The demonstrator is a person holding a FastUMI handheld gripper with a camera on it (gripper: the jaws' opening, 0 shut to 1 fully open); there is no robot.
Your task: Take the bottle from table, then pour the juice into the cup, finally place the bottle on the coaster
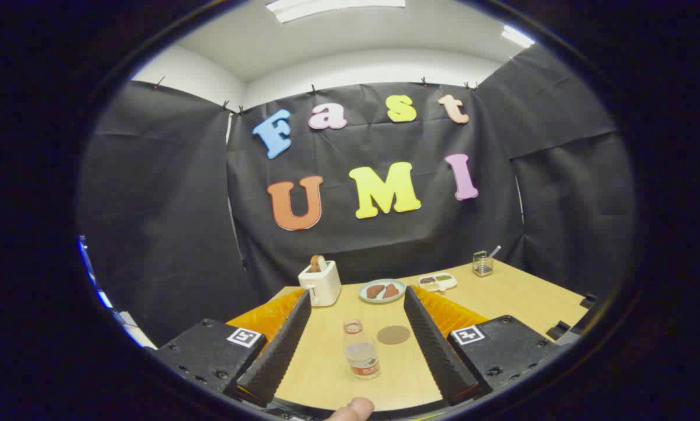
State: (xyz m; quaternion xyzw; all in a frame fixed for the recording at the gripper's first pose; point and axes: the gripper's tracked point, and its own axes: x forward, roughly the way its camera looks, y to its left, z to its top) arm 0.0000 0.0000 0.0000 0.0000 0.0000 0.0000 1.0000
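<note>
Gripper held above the near edge of the table, fingers spread wide, gripping nothing. Bottle upright between the two fingers, toward the near edge, clear of both; pale cap or neck on top, label band low on the body with a red strip. Small clear cup directly behind the bottle, just beyond it, also between the fingers. Round brown coaster flat on the tabletop just beside the cup, toward the right finger, unoccupied. Fingertip of a person visible at the base of the gripper, below the bottle. White toaster near the far left corner, past the left finger's tip, with a slice of bread standing in its slot. Round pale plate along the far edge, near the middle, carrying two reddish-brown pieces of food. Shallow divided tray just right of the plate, holding dark and greenish contents; exact contents not discernible. Wire mesh holder near the far right corner, with a light-coloured utensil handle leaning out of it. Black booth cloth behind the far edge and along both sides.
</note>
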